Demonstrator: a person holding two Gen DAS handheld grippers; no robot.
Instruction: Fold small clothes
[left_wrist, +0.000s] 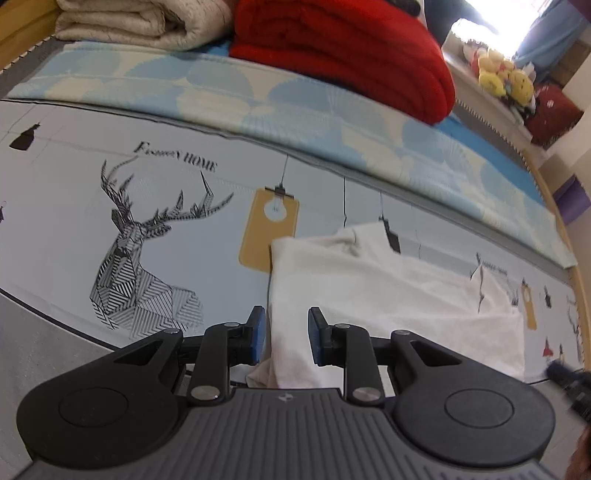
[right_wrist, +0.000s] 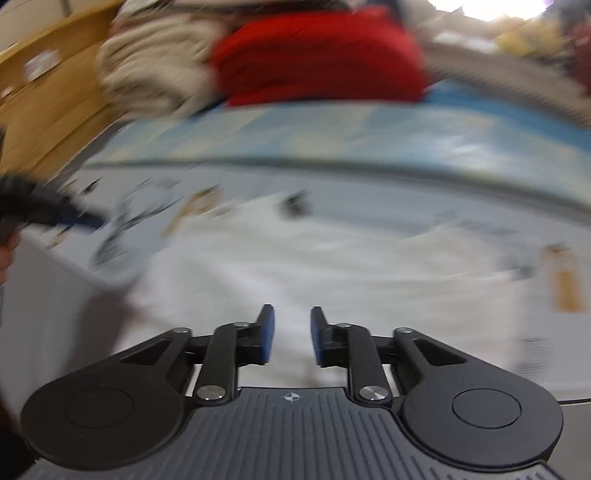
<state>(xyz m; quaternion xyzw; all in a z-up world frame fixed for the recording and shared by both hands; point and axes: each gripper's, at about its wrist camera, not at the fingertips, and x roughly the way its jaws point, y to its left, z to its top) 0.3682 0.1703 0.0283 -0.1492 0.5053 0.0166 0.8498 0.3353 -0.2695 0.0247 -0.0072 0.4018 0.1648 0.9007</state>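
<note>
A small white garment (left_wrist: 388, 306) lies flat on the printed bed sheet (left_wrist: 74, 221), to the right of centre in the left wrist view. My left gripper (left_wrist: 286, 332) is open, its jaws straddling the garment's left edge near the front corner, holding nothing. The right wrist view is motion-blurred; the white garment (right_wrist: 332, 266) spreads ahead of my right gripper (right_wrist: 291, 332), which is open and empty just above it. The left gripper's tip (right_wrist: 48, 214) shows at the far left there; the right gripper's tip (left_wrist: 569, 384) shows at the right edge of the left wrist view.
A folded red blanket (left_wrist: 343, 48) and a folded beige quilt (left_wrist: 140, 22) sit at the back of the bed on a blue-and-cream cover (left_wrist: 258, 96). Plush toys (left_wrist: 506, 77) are on a ledge at far right. A wooden bed frame (right_wrist: 44, 96) runs along the left.
</note>
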